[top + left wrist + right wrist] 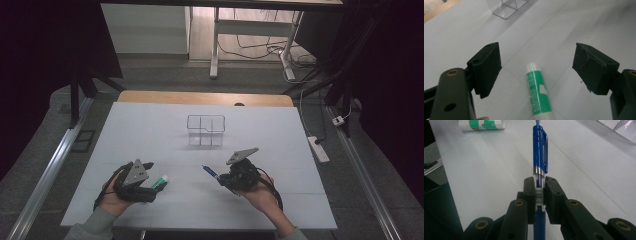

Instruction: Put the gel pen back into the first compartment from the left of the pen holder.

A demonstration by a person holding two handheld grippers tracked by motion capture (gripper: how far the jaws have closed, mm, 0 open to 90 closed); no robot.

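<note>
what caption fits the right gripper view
Right hand-held gripper clamps a blue pen above the white table; glue stick beyond.

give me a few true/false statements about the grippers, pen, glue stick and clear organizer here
1. The right gripper is shut on the blue pen. True.
2. The glue stick is clamped in the left gripper. False: it lies on the table between open jaws, untouched.
3. The clear organizer holds the pen. False: the organizer has nothing in it; the pen is in the right gripper.
4. The glue stick is green and white. True.
5. The organizer stands farther up the white table than both grippers. True.
</note>
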